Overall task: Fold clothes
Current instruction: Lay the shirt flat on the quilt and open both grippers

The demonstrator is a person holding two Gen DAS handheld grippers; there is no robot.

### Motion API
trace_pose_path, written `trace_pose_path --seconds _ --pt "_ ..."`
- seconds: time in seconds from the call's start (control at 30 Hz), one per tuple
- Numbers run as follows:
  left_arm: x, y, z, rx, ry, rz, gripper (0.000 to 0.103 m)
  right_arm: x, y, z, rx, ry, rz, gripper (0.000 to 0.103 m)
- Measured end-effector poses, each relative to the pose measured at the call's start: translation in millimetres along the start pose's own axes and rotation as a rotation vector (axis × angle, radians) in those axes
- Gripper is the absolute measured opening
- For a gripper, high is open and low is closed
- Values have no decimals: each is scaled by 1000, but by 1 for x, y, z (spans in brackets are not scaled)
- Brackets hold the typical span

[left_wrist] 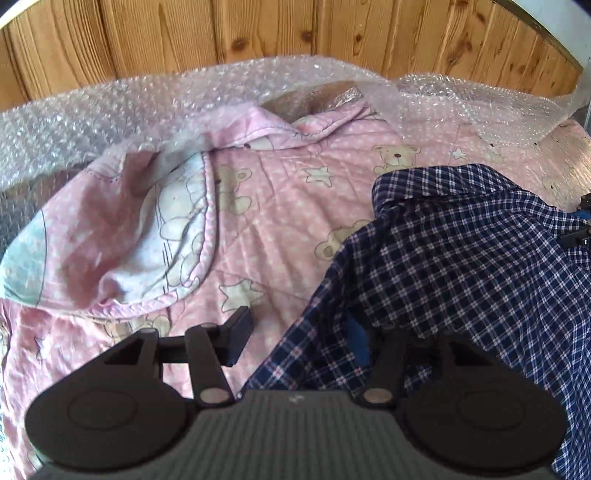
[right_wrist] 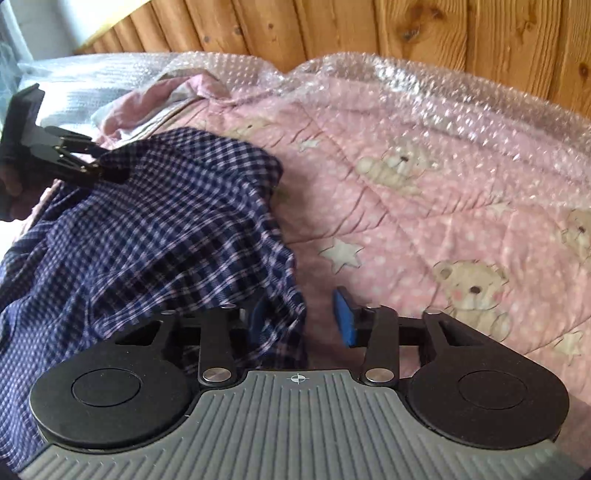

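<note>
One checked shirt (left_wrist: 461,251) lies bunched on one pink bear-print quilt (left_wrist: 280,206) on a bed, with bubble wrap (left_wrist: 110,114) along the far edge under a wooden wall (left_wrist: 258,33).

Of the two hand-held grippers, the left hand-held gripper (left_wrist: 299,332) shows only its left finger; the shirt drapes over the right one, so whether it pinches cloth cannot be told. The right hand-held gripper (right_wrist: 301,317) stands spread, its left pad against the shirt's hanging edge, partly hidden.

Only the right wrist view shows the left hand-held gripper from outside, at the shirt's far left, blurred. A turned-back quilt corner appears clearly only in the left view.
</note>
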State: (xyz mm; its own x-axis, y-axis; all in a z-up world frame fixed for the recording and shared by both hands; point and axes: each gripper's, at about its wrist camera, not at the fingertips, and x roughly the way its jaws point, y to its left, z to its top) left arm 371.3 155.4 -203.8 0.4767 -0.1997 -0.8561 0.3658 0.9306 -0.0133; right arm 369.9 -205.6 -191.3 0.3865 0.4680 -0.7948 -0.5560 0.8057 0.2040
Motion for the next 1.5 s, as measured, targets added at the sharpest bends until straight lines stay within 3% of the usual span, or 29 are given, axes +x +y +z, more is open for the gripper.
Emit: trace_pose_path --seconds 0.03,0.07,0.1,0.13,0.27,0.33,0.4,0.47,0.53,0.57,0.6,0.63,0.7,0.77,0.9,0.97,1.07,1.17,1.23,1.3,1.37,1.5 --pt "0 0 1 0 -2 -10 50 0 2 -2 -4 -3 -8 15" --pt "-1 0 4 -2 -8 -17 37 -1 4 -3 -9 -6 -16 0" --pt "-3 0 7 -5 -14 -25 4 -3 6 -3 -12 -13 -30 0" --pt "-6 0 12 -14 -28 -25 2 -7 8 -1 -27 -27 -61 0" --pt "-18 -12 52 -23 -126 -32 2 -31 -9 19 -33 -103 -190 0" --pt "-13 -21 75 -11 -141 -14 2 -39 -28 34 -13 -113 -237 0" --pt "6 -32 88 7 -106 39 4 -46 -47 49 7 -124 -284 0" --pt "32 -40 90 30 -35 126 15 -34 -55 58 13 -89 -317 0" --pt "45 -43 82 32 -12 208 34 -16 -55 53 -7 -41 -343 0" --pt "43 -43 76 22 -24 234 37 -13 -53 48 -11 -25 -353 9" --pt "32 -41 70 6 -50 245 42 -14 -52 42 -10 -12 -361 24" --pt "22 -39 64 -11 -77 256 49 -25 -51 35 11 -33 -364 33" --pt "-6 -33 49 -53 -120 232 53 -58 -51 18 71 -107 -364 54" --pt "-32 -27 32 -90 -136 167 54 -99 -47 -9 160 -148 -334 55" --pt "-68 -33 -12 -132 -96 90 55 -156 1 -79 270 -120 -304 55" --pt "-84 -43 -35 -149 -82 82 55 -174 35 -116 281 -83 -308 57" --pt "-114 -56 -71 -229 -75 60 55 -188 77 -165 257 -13 -321 73" --pt "-138 -68 -101 -320 -62 34 55 -190 112 -210 200 67 -339 76" --pt "-151 -80 -118 -352 -49 36 55 -190 130 -238 159 124 -345 71" --pt "-162 -93 -130 -350 -40 45 55 -191 128 -251 146 174 -344 24" --pt "-172 -105 -140 -343 -37 60 55 -199 117 -255 158 183 -334 0" --pt "-197 -119 -159 -350 -57 63 55 -223 78 -240 174 140 -550 0"
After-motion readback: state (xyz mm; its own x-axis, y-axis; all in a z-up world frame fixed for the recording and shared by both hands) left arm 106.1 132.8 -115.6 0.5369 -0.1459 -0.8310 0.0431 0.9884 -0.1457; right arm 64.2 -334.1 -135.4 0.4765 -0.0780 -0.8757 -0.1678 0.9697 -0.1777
